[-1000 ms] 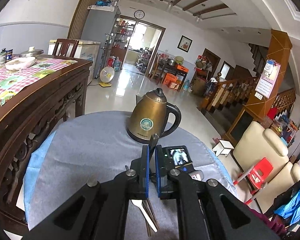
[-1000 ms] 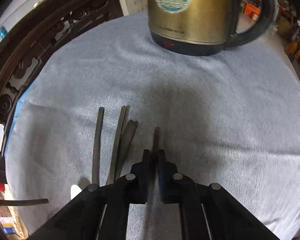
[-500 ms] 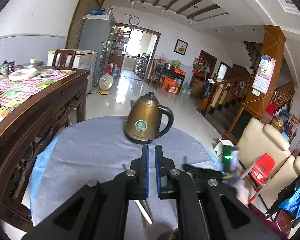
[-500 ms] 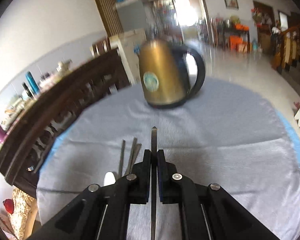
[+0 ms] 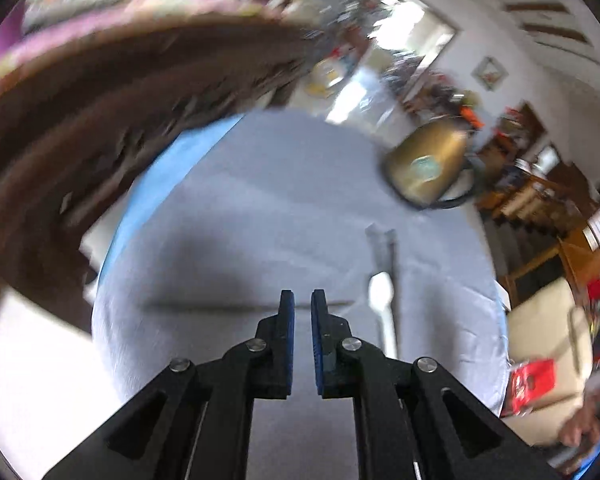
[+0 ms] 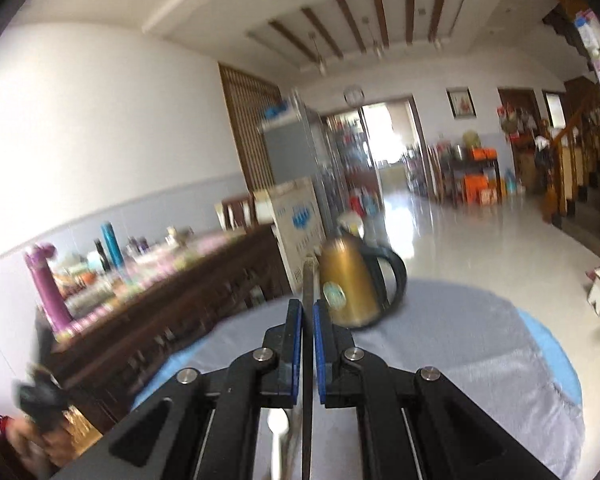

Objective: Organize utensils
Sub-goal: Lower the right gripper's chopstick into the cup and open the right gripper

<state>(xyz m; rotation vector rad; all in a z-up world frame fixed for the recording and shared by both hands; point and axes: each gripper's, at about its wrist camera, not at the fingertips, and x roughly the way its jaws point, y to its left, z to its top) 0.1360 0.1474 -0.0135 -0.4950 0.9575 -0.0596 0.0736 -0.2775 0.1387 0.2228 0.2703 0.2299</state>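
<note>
My right gripper (image 6: 307, 308) is shut on a thin dark utensil handle (image 6: 308, 280) that sticks up between the pads, lifted above the round grey-clothed table (image 6: 460, 344). A white spoon (image 6: 277, 426) shows below it. In the blurred left wrist view, my left gripper (image 5: 302, 298) hangs over the table (image 5: 240, 208), its pads close together with a narrow gap and nothing between them. A white spoon (image 5: 381, 292) and dark utensil handles (image 5: 382, 244) lie to its right. A thin dark utensil (image 5: 228, 305) lies crosswise ahead of the fingertips.
A brass kettle (image 5: 426, 168) stands at the table's far side; it also shows in the right wrist view (image 6: 350, 284). A dark carved wooden sideboard (image 5: 80, 120) runs along the left. A cream armchair (image 5: 540, 344) stands right of the table.
My right gripper has lifted and tilted up with the utensil. My left gripper has swung sharply left and down toward the table; its view is motion-blurred.
</note>
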